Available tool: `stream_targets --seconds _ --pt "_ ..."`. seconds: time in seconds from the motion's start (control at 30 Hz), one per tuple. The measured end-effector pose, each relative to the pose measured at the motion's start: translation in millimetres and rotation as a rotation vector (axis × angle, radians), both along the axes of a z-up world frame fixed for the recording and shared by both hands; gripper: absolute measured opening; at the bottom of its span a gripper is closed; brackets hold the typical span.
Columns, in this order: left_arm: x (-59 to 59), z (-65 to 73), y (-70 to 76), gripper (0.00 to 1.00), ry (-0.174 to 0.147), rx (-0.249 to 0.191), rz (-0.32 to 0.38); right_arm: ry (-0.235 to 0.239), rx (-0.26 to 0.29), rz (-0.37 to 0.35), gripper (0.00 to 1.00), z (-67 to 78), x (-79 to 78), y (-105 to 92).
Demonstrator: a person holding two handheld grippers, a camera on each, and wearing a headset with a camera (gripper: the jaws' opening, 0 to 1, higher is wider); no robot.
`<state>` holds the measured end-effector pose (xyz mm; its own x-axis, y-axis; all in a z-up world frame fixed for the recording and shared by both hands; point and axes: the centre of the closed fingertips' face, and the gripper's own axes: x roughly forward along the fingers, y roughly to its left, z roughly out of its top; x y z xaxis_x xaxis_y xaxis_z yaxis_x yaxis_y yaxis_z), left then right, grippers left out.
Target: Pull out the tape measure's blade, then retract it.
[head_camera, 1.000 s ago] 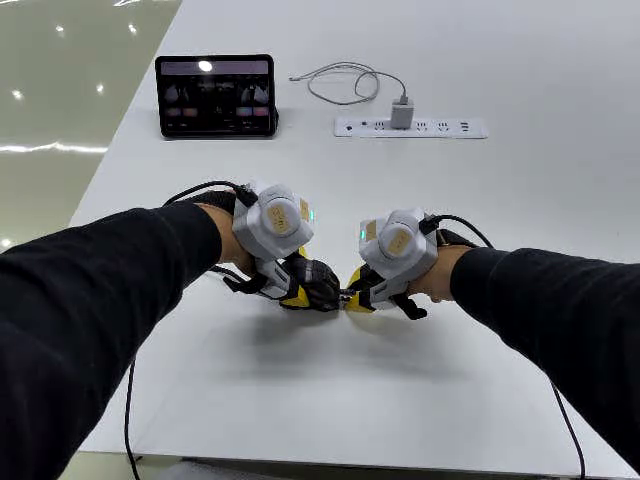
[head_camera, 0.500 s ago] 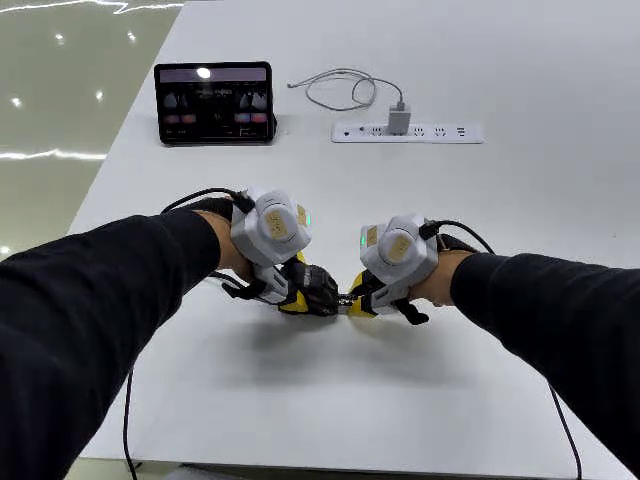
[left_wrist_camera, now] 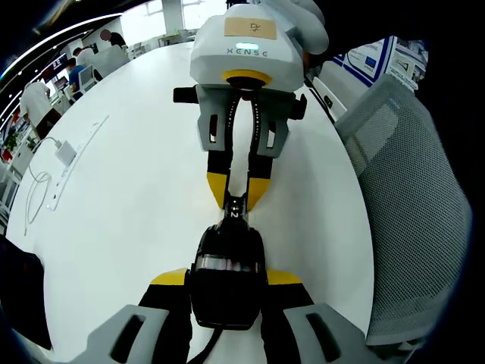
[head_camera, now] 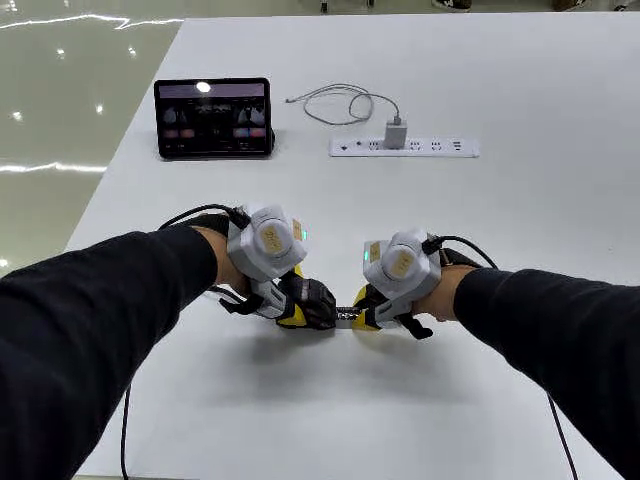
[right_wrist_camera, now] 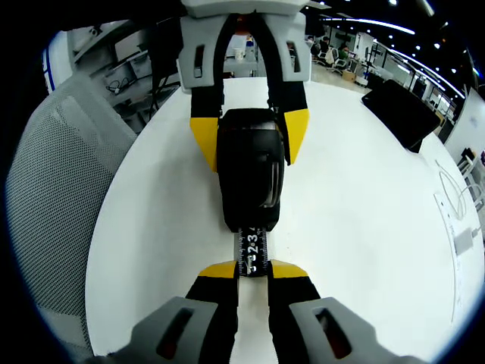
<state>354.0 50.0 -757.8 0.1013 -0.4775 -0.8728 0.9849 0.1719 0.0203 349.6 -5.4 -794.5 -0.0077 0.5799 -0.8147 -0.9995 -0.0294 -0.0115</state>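
Since a second ago the two grippers have drawn a little apart, and a short run of blade (right_wrist_camera: 253, 246) now shows between them where they nearly touched. The tape measure (head_camera: 316, 300) sits on the counter (head_camera: 500, 220), well to the near side of the power strip (head_camera: 404, 148). Its black case is pinched between the jaws of the left gripper (left_wrist_camera: 227, 279). The right gripper (right_wrist_camera: 254, 269) has its jaws pressed onto the blade's end, just beside the case mouth, with the first numerals showing. To pull well, I judge I should hold the case low and steady. I would draw the right gripper straight along the blade's own line, roughly parallel to the power strip. Keeping the blade flat should stop it twisting or slipping from the pinch.
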Motion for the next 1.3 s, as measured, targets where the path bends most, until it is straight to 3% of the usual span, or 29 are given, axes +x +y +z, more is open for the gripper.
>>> stream_targets --seconds 0.3,1.3 --pt "0.7 -0.5 0.8 0.31 -0.001 0.002 -0.002 0.007 -0.016 -0.012 0.09 0.8 0.9 -12.3" --pt "0.6 -1.5 0.2 0.30 -0.005 0.003 0.005 0.007 -0.027 -0.028 0.09 -1.3 2.3 -27.4"
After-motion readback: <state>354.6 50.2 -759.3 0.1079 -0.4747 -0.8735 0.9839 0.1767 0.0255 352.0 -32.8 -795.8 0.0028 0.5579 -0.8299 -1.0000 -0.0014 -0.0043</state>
